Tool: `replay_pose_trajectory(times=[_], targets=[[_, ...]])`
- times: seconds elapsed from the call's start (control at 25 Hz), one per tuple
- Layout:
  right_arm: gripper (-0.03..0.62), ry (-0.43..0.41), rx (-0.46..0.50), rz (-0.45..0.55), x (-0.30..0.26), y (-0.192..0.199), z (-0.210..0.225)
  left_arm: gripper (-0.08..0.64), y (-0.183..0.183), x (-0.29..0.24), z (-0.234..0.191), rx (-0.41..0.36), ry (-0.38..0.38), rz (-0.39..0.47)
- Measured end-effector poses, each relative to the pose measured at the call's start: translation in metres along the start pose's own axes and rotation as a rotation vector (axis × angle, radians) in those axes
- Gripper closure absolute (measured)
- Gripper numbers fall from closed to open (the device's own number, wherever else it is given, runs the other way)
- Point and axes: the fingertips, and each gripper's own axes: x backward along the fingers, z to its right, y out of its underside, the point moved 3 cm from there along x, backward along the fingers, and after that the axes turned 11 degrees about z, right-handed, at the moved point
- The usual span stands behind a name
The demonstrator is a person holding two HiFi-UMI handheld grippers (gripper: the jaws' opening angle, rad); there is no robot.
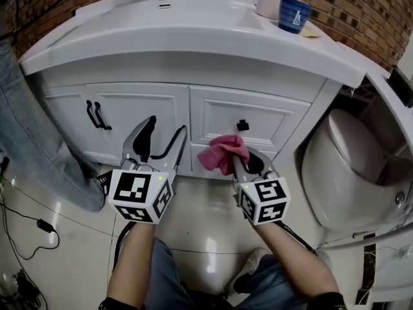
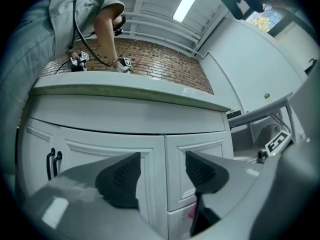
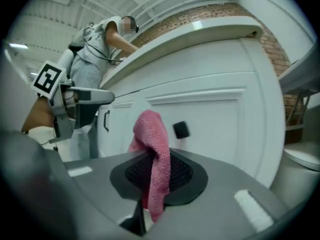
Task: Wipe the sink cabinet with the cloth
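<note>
A white sink cabinet [image 1: 251, 118] with panelled doors stands under a white basin counter [image 1: 193, 41]. My right gripper [image 1: 244, 163] is shut on a pink cloth [image 1: 222, 152], whose bunched end sits in front of the right door, just below its black knob [image 1: 242, 124]. From the right gripper view, the pink cloth [image 3: 152, 159] droops over the jaws, a short way off the cabinet door [image 3: 210, 119]. My left gripper [image 1: 161, 144] is open and empty, aimed at the seam between the doors [image 2: 165, 184].
A white toilet [image 1: 348, 166] stands close on the right. A person in jeans [image 1: 29, 134] stands at the left by the cabinet. A blue cup [image 1: 293, 13] and a white container [image 1: 268, 2] sit on the counter. Cables [image 1: 26, 228] lie on the tiled floor.
</note>
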Motion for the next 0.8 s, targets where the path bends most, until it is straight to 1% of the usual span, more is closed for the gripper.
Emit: replay_pose_trajectory(times=[0.04,0.12,0.24,0.32,0.44,0.56,0.64,0.72,0.8], targets=[[0.548,-0.038,0.006,0.001,-0.011,0.002,-0.017,0.279,-0.001,0.001,-0.002,-0.001,-0.006,0.002],[0.548,-0.074,0.011,0.008,-0.033,0.002,-0.042,0.279,-0.004,0.005,-0.005,-0.008,-0.014,0.002],[0.549,-0.084,0.040,0.036,-0.066,-0.003,-0.064,0.279,-0.012,0.014,-0.012,-0.027,-0.025,0.003],[0.549,-0.070,0.072,0.039,-0.083,0.000,-0.067,0.279,-0.020,0.021,-0.019,-0.035,-0.039,0.013],[0.548,-0.007,0.093,0.033,-0.089,0.011,-0.052,0.279,-0.027,0.028,-0.028,-0.039,-0.057,0.027],[0.545,0.065,0.202,0.044,-0.075,0.018,-0.032,0.281,-0.018,0.029,-0.033,-0.048,-0.060,0.003],[0.545,0.130,0.206,0.033,-0.057,0.026,-0.005,0.281,-0.011,0.027,-0.033,-0.043,-0.058,-0.013],[0.545,0.194,0.210,0.021,-0.036,0.030,0.027,0.280,-0.009,0.023,-0.028,-0.032,-0.049,-0.008],[0.546,0.279,0.189,0.001,-0.009,0.032,0.066,0.280,-0.008,0.018,-0.020,-0.024,-0.031,0.000]])
